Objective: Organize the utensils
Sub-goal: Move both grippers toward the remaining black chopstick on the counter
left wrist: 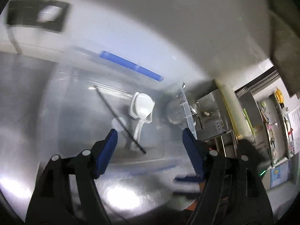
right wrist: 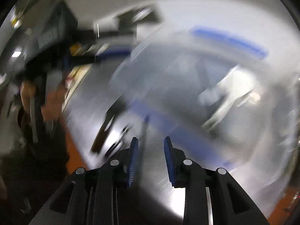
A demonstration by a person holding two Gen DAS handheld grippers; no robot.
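left gripper: black two-finger gripper with blue ribbed pads [left wrist: 150,133], jaws spread wide, nothing between the pads, touching nothing. It hangs above the clear bin, pointed down into it.
left pads: left pad [left wrist: 106,150] and right pad [left wrist: 193,150] well apart; the utensils show in the gap between them, further off.
right gripper: same build, black with blue ribbed pads [right wrist: 151,142], jaws at a narrow-to-middling gap, nothing clamped. A thin dark rod-like streak [right wrist: 144,135] crosses just beside the left pad; too blurred to tell if it touches.
right pads: left pad [right wrist: 133,159], right pad [right wrist: 169,159], both bare.
bin: clear plastic storage bin with blue rim strips [left wrist: 131,65], sitting on the brushed steel tabletop [left wrist: 123,191]. In the right wrist view it is a heavy smear, blue strips only readable.
white utensil: white plastic ladle-type spoon [left wrist: 142,106] lying inside the bin, bowl away from the camera, handle toward the left gripper.
dark utensil: thin dark chopstick-like stick [left wrist: 120,120] inside the bin, lying diagonally, crossing over the white spoon's handle.
other: small round white piece [left wrist: 117,124] by the stick, identity unclear. Clear container [left wrist: 175,112] just right of the bin, blurred.
loose item: dark flat object [right wrist: 106,129] on the steel top left of the right gripper, blurred, type unclear.
background: steel equipment box [left wrist: 211,116] at right of the left wrist view.
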